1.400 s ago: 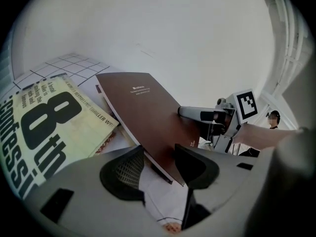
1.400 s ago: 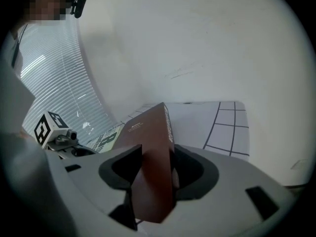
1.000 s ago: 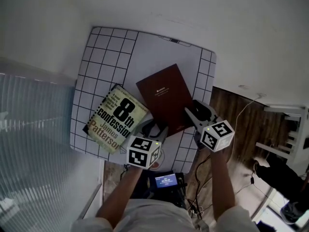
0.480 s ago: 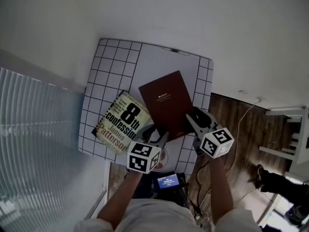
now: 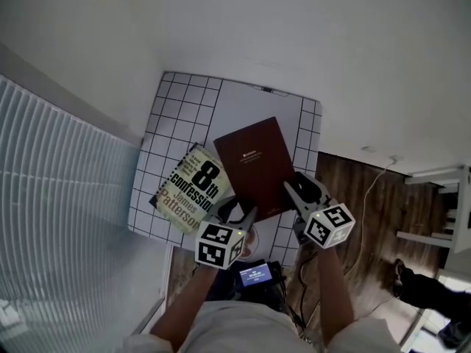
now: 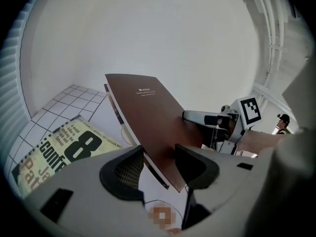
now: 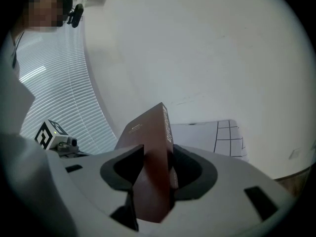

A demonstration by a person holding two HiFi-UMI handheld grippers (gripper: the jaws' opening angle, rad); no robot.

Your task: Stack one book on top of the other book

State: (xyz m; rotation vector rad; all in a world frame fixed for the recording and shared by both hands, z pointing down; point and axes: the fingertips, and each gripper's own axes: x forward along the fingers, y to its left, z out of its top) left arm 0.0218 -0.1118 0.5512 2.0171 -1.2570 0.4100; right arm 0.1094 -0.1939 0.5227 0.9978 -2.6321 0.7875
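A dark red hardcover book (image 5: 254, 164) hangs tilted above the gridded mat (image 5: 184, 94), held at its near edge by both grippers. My left gripper (image 5: 239, 210) is shut on its near left corner; in the left gripper view the book (image 6: 153, 117) slants between the pads. My right gripper (image 5: 294, 186) is shut on the near right edge, and its jaws have just been closing on the book (image 7: 148, 142) standing between them. A paperback with a large "8th confession" title (image 5: 193, 186) lies flat on the mat at the left, also seen as the paperback (image 6: 59, 149) below the raised book.
The mat lies on a white table against a white wall. Window blinds (image 5: 59, 197) run along the left. Wooden floor (image 5: 353, 190) with a cable (image 5: 375, 169) shows at the right. A small device with a lit screen (image 5: 255, 276) sits near the person's waist.
Both grippers have risen with the dark red book between them, lifting it higher off the mat. The paperback has stayed where it lay.
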